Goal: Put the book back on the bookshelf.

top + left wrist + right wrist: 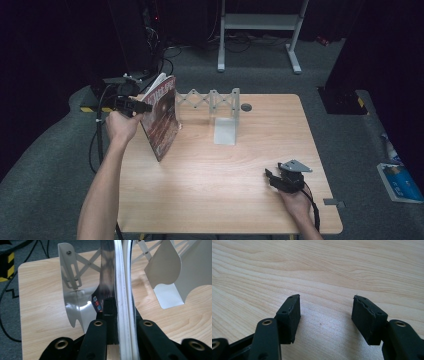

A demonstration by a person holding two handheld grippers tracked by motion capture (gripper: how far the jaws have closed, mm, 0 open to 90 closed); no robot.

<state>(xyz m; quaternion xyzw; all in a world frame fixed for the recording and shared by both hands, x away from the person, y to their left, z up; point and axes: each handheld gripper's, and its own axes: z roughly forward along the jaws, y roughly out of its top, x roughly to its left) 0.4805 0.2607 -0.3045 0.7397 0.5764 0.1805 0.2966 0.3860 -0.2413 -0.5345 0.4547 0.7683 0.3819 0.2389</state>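
A thin book (pixel 161 117) with a dark red cover stands tilted at the table's back left, its lower corner on the wood. My left gripper (pixel 131 106) is shut on its upper left edge. In the left gripper view the two black jaws clamp the white page edge of the book (pixel 122 277), with the gripper (pixel 122 312) reaching toward a grey metal folding rack (pixel 220 107). The rack's upright plates (pixel 72 290) rise on either side of the book. My right gripper (pixel 274 179) rests near the front right, open (pixel 325 315), with bare wood between its pads.
The wooden table (pixel 215 185) has a round cable hole (pixel 246 107) behind the rack. A metal frame (pixel 260 22) stands on the grey floor beyond. Cables trail at the left, and a blue and white object (pixel 400 182) lies on the floor at the right.
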